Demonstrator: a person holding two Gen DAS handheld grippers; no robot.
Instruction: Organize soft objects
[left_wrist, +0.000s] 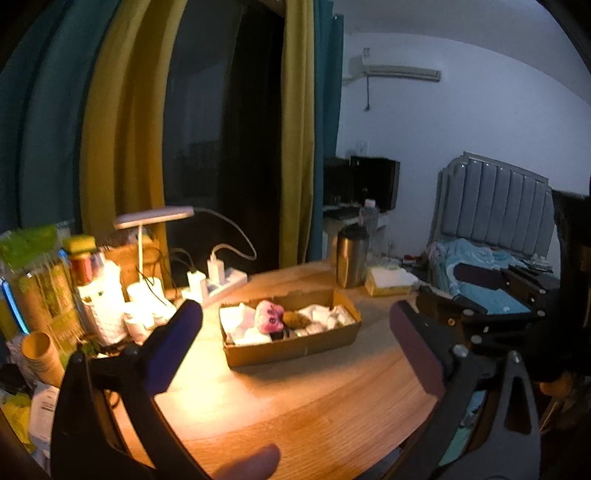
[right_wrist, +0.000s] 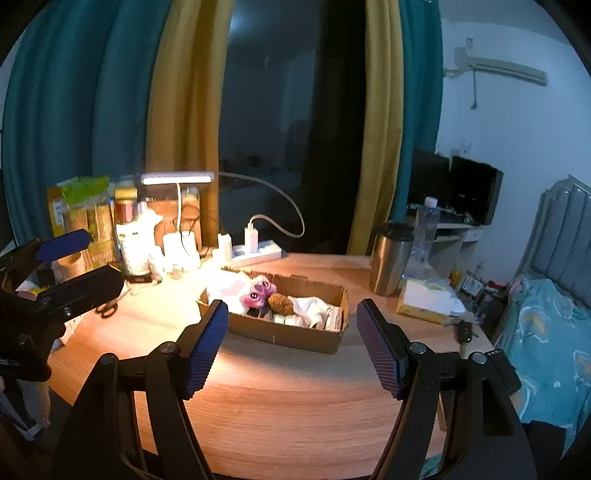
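An open cardboard box (left_wrist: 291, 349) (right_wrist: 295, 338) sits mid-table under the lamp light. Inside lie a pink plush toy (left_wrist: 269, 317) (right_wrist: 256, 291), a brown fuzzy toy (left_wrist: 295, 319) (right_wrist: 280, 302) and white cloths (left_wrist: 328, 315) (right_wrist: 314, 308). My left gripper (left_wrist: 295, 308) hovers above the table on the near side of the box, its jaws wide open and empty. My right gripper (right_wrist: 291, 306) is also open with nothing between its pads, raised in front of the box. Each gripper shows in the other's view: the right gripper (left_wrist: 480, 288) and the left gripper (right_wrist: 103, 258).
A lit desk lamp (left_wrist: 153, 216), power strip (left_wrist: 225, 282), and jars and packets (left_wrist: 48, 280) crowd the table's left back. A steel tumbler (right_wrist: 389, 258), water bottle (right_wrist: 424, 229), tissue box (right_wrist: 428, 299) and key (right_wrist: 465, 330) stand right. A bed (right_wrist: 546, 332) lies beyond the table edge.
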